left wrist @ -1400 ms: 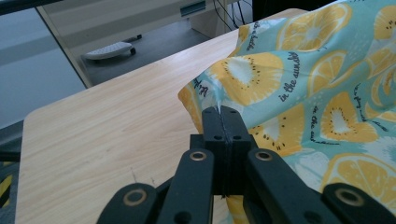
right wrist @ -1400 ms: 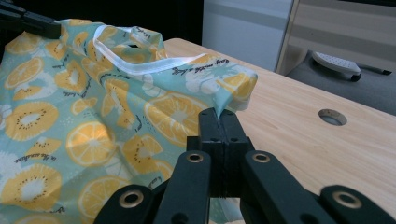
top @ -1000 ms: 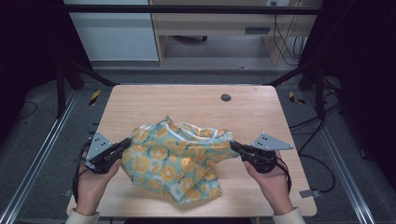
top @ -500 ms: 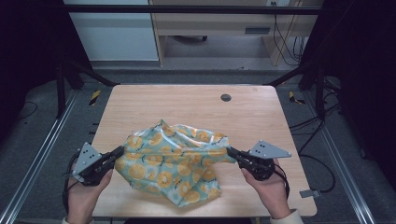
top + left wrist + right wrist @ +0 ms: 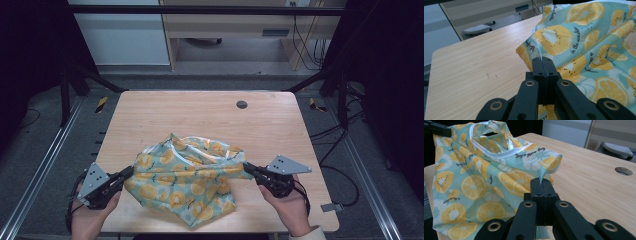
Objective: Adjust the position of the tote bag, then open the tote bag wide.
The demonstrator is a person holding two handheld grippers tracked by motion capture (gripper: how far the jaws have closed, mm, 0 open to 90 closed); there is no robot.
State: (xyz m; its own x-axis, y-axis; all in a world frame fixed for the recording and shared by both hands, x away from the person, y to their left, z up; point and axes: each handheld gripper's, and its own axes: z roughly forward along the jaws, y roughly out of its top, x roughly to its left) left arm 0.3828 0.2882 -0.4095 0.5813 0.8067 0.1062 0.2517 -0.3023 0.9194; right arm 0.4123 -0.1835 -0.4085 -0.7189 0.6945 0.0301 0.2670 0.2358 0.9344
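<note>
On my light wooden table (image 5: 200, 112), the crumpled teal lemon-print fabric bag (image 5: 190, 182) overhangs the near edge, hiding its underside. My left hand-held gripper (image 5: 127, 172) and right hand-held gripper (image 5: 248, 167) each pinch a corner, jaws clamped.

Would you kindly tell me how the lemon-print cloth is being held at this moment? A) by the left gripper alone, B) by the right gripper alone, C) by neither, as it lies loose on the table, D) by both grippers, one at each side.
D: the left gripper and the right gripper each have their jaws shut on an edge of the lemon-print cloth, at opposite sides of it.
</note>
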